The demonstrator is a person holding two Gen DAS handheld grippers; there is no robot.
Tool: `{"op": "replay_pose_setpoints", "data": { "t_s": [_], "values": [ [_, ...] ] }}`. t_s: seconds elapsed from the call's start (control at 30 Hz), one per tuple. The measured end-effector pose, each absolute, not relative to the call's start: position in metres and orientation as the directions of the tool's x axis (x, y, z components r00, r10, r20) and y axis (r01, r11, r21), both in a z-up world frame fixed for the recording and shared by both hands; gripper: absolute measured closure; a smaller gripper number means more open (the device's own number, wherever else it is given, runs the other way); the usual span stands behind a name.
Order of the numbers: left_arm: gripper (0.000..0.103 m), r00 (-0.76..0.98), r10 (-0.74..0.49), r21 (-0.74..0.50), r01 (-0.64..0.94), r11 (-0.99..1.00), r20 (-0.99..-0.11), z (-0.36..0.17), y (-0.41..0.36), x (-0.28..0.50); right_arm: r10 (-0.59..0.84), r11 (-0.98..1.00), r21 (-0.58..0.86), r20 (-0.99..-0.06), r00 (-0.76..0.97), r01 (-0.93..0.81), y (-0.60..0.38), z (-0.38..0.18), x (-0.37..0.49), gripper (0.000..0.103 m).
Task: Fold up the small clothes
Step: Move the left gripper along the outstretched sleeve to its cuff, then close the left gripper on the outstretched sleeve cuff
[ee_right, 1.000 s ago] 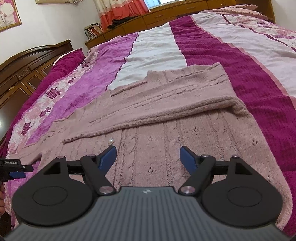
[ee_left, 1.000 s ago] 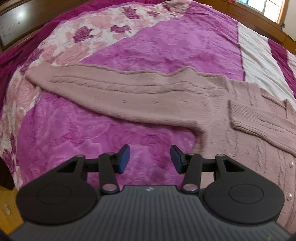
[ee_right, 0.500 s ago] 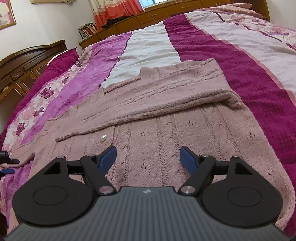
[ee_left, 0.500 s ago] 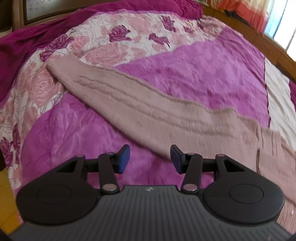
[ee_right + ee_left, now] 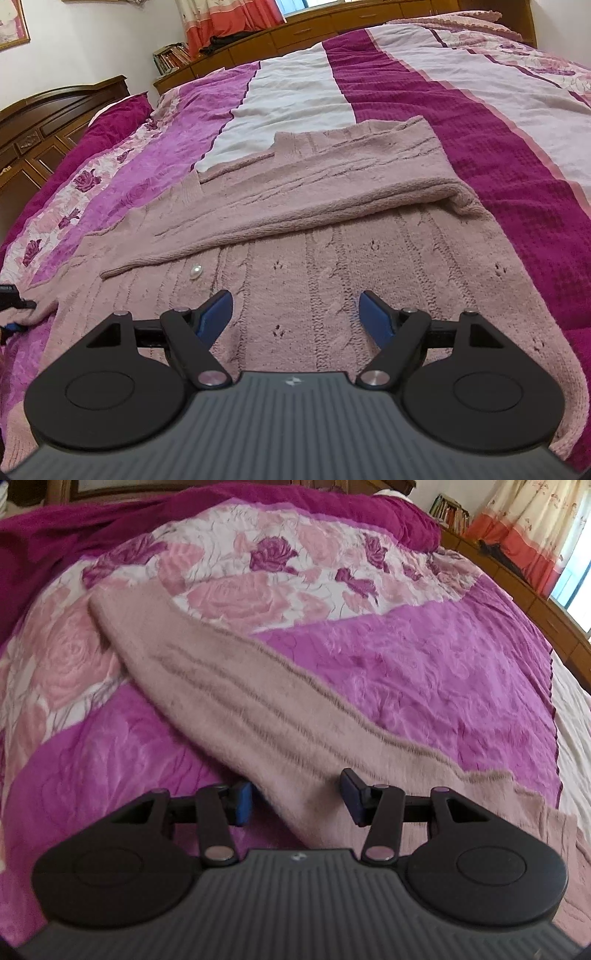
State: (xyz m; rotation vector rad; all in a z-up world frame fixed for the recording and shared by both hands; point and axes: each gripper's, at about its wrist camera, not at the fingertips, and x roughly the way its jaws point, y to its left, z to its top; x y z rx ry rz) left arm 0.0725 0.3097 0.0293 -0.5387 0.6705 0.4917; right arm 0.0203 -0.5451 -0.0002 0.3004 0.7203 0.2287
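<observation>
A dusty-pink cable-knit cardigan (image 5: 332, 266) lies flat on the bed. One sleeve (image 5: 325, 192) is folded across its chest, above a pearl button (image 5: 195, 272). The other sleeve (image 5: 236, 705) stretches out straight over the purple bedspread, its cuff (image 5: 110, 605) at the far left. My left gripper (image 5: 295, 797) is open, with the near part of that sleeve between its blue pads. My right gripper (image 5: 295, 314) is open and empty, low over the cardigan's body. The left gripper's tip shows at the left edge of the right wrist view (image 5: 11, 295).
The bedspread (image 5: 498, 158) has purple, white, magenta and rose-print stripes. A dark wooden headboard (image 5: 48, 122) stands at the left. A low wooden cabinet with books (image 5: 173, 59) and curtains runs along the far side.
My left gripper has moved left and forward along the outstretched sleeve, and the sleeve now sits between its pads. My right gripper has crept slightly forward over the cardigan's body. Both stayed open.
</observation>
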Motion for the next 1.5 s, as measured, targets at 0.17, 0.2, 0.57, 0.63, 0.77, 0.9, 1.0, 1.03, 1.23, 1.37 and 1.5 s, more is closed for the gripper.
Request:
{"op": "replay_pose_setpoints", "data": {
  "t_s": [0.17, 0.2, 0.57, 0.63, 0.77, 0.9, 1.0, 1.03, 1.23, 1.37, 1.5],
  "values": [
    [0.044, 0.713, 0.265, -0.231, -0.517, 0.824, -0.649, 0.025, 0.305, 0.088, 0.304, 0.932, 0.351, -0.608, 0.733, -0.096, -0.546, -0.002, 0.022, 0.022],
    [0.045, 0.716, 0.277, -0.204, -0.506, 0.838, -0.641, 0.024, 0.301, 0.09, 0.305, 0.931, 0.352, -0.607, 0.734, -0.096, -0.547, -0.002, 0.022, 0.022],
    [0.094, 0.826, 0.231, -0.22, -0.387, 0.896, -0.514, 0.058, 0.28, 0.072, 0.317, 0.921, 0.378, -0.594, 0.739, -0.091, -0.552, -0.002, 0.021, 0.022],
    [0.094, 0.86, 0.205, -0.224, -0.339, 0.914, -0.466, 0.075, 0.266, 0.067, 0.319, 0.919, 0.384, -0.591, 0.741, -0.09, -0.553, -0.001, 0.02, 0.022],
    [0.094, 0.914, 0.143, -0.231, -0.244, 0.942, -0.38, 0.105, 0.233, 0.06, 0.323, 0.914, 0.396, -0.585, 0.744, -0.085, -0.557, -0.001, 0.018, 0.022],
    [0.094, 0.944, 0.054, -0.269, -0.148, 0.952, -0.326, 0.126, 0.194, 0.058, 0.323, 0.909, 0.409, -0.579, 0.749, -0.076, -0.561, 0.0, 0.016, 0.022],
    [0.094, 0.953, -0.012, -0.278, -0.077, 0.957, -0.304, 0.132, 0.164, 0.059, 0.323, 0.905, 0.421, -0.573, 0.753, -0.069, -0.565, 0.0, 0.015, 0.022],
    [0.094, 0.954, -0.029, -0.274, -0.057, 0.96, -0.298, 0.133, 0.152, 0.059, 0.323, 0.904, 0.423, -0.572, 0.754, -0.067, -0.566, 0.0, 0.014, 0.022],
    [0.094, 0.94, -0.112, -0.236, 0.034, 0.971, -0.322, 0.121, 0.092, 0.066, 0.318, 0.898, 0.436, -0.566, 0.76, -0.051, -0.571, -0.001, 0.011, 0.022],
    [0.094, 0.918, -0.145, -0.198, 0.075, 0.977, -0.369, 0.102, 0.065, 0.073, 0.314, 0.896, 0.443, -0.559, 0.767, -0.044, -0.574, 0.0, 0.01, 0.022],
    [0.094, 0.881, -0.168, -0.154, 0.11, 0.982, -0.443, 0.077, 0.045, 0.08, 0.316, 0.887, 0.46, -0.555, 0.769, -0.032, -0.58, -0.002, 0.008, 0.022]
  ]
}}
